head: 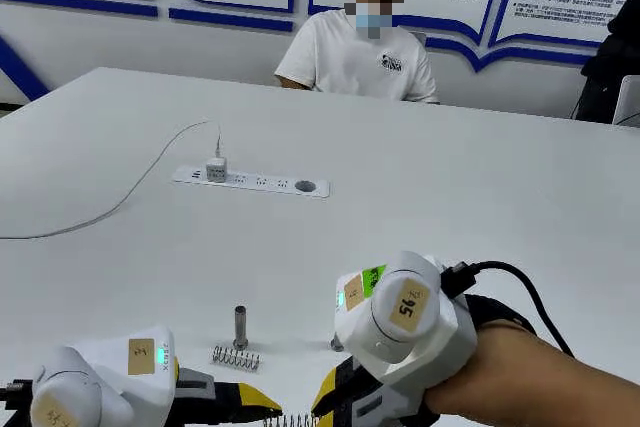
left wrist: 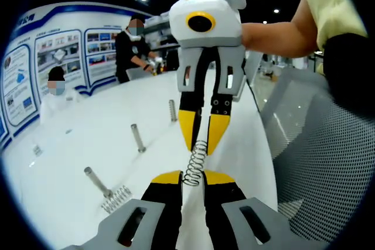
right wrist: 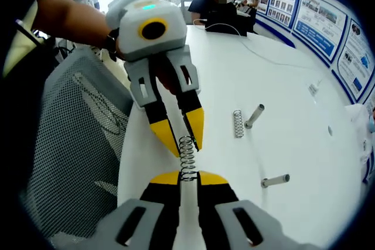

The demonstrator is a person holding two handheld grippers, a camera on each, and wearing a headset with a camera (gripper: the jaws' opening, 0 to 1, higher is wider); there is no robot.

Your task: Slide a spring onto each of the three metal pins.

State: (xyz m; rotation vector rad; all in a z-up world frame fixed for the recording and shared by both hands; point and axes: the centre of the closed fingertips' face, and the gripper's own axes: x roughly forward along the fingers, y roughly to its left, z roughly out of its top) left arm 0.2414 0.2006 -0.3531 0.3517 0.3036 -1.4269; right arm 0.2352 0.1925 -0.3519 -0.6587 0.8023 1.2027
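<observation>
Progress: by our reading nothing is done. The near pin (left wrist: 96, 181), middle pin (left wrist: 137, 137) and far pin (left wrist: 172, 110) all stand bare on the white table (head: 450, 207).
Left to do: all three pins need a spring. We count two springs here.
Held spring (left wrist: 196, 162): it is off the table, at the near edge of the work and short of the pins, stretched between the two sets of yellow tips.
Left gripper (left wrist: 193, 178): the jaws are drawn almost together, pinching one end of the held spring.
Right gripper (right wrist: 187, 178): the jaws are likewise nearly closed, nipping the other end.
Loose spring (left wrist: 115, 198): it lies flat on the table just beside the foot of the near pin. We cannot tell if they touch.
Look of the held spring: thin bright wire in open, even coils. It is short and bows slightly between the grips in the left gripper view.
Look of the pins: plain grey metal rods, slim, set in a row well apart.
Our judgement: one gripper must free its end before the coil can pass over a pin top.
</observation>
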